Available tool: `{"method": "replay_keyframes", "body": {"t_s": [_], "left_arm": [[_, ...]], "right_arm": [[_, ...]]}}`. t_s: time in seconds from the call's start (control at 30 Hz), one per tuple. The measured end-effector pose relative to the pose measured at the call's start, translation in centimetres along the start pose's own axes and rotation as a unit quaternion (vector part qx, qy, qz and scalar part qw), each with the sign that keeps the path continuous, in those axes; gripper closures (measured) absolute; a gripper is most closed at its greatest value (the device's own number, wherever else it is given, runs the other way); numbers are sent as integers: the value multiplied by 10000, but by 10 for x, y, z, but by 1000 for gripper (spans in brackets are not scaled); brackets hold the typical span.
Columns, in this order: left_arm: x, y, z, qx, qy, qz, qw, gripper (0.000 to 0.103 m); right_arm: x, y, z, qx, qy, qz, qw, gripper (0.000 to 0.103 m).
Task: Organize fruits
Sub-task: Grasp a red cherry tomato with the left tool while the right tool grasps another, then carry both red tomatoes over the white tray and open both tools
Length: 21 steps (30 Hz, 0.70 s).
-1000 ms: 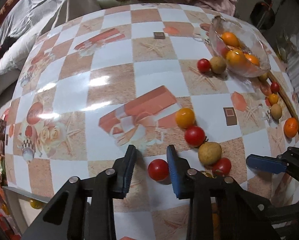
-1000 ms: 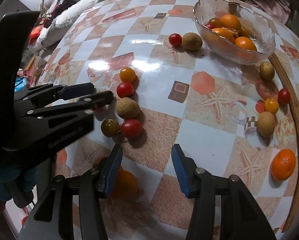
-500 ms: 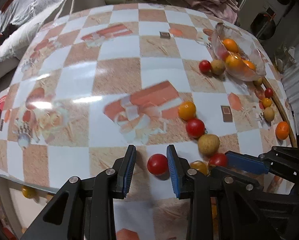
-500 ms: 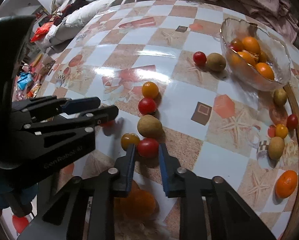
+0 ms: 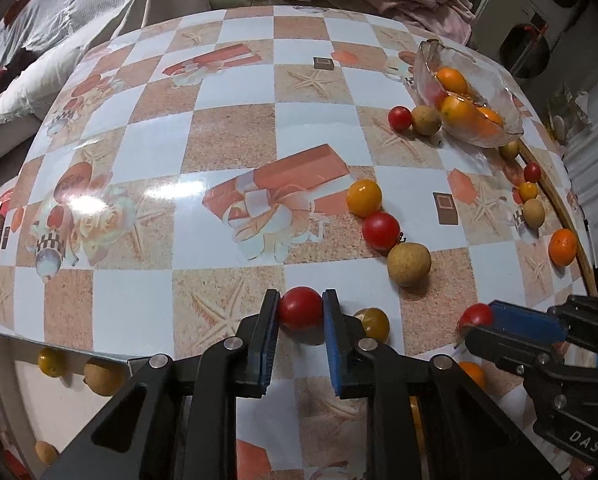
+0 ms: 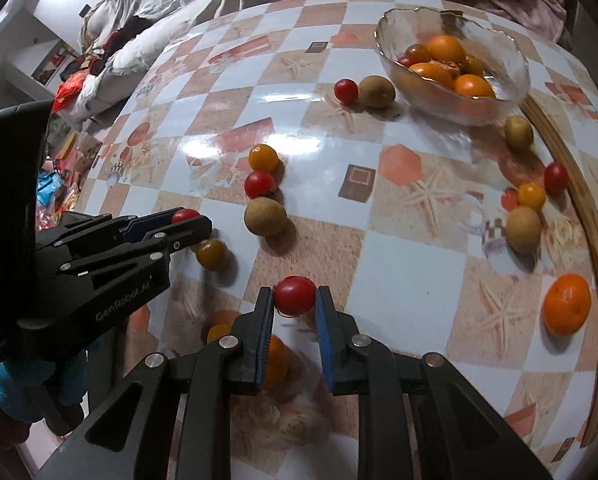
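Clamping down in the left wrist view, the left gripper has just closed on a red tomato at 6 o'clock on the table; the bowl sits at 2 o'clock. Over to the right wrist view: the right gripper pinches its own tomato at 6 o'clock, bowl at 1 o'clock, an orange at 3 o'clock.

Counted on the worktop: five red tomatoes, three yellow tomatoes, four brown fruits, one orange, one glass bowl.
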<state>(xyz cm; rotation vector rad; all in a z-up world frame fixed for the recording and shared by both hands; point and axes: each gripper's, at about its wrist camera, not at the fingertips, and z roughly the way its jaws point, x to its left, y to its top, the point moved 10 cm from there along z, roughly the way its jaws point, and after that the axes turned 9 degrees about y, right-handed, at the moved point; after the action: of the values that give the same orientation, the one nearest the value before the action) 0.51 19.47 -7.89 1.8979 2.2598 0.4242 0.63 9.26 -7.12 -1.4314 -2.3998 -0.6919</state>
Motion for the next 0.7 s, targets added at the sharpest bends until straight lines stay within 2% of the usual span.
{"method": "replay_keyframes", "body": {"t_s": [0.33,0.7], "left_arm": [[6,-6,-36,-211,-124,-176,9995,80],[37,-23,-80,-392,-59,-468,9981,80]], "right_arm": [[10,-3,-17,-82,31,31,10000,80],[39,-10,-26,-41,26,-103,9999,80]]}}
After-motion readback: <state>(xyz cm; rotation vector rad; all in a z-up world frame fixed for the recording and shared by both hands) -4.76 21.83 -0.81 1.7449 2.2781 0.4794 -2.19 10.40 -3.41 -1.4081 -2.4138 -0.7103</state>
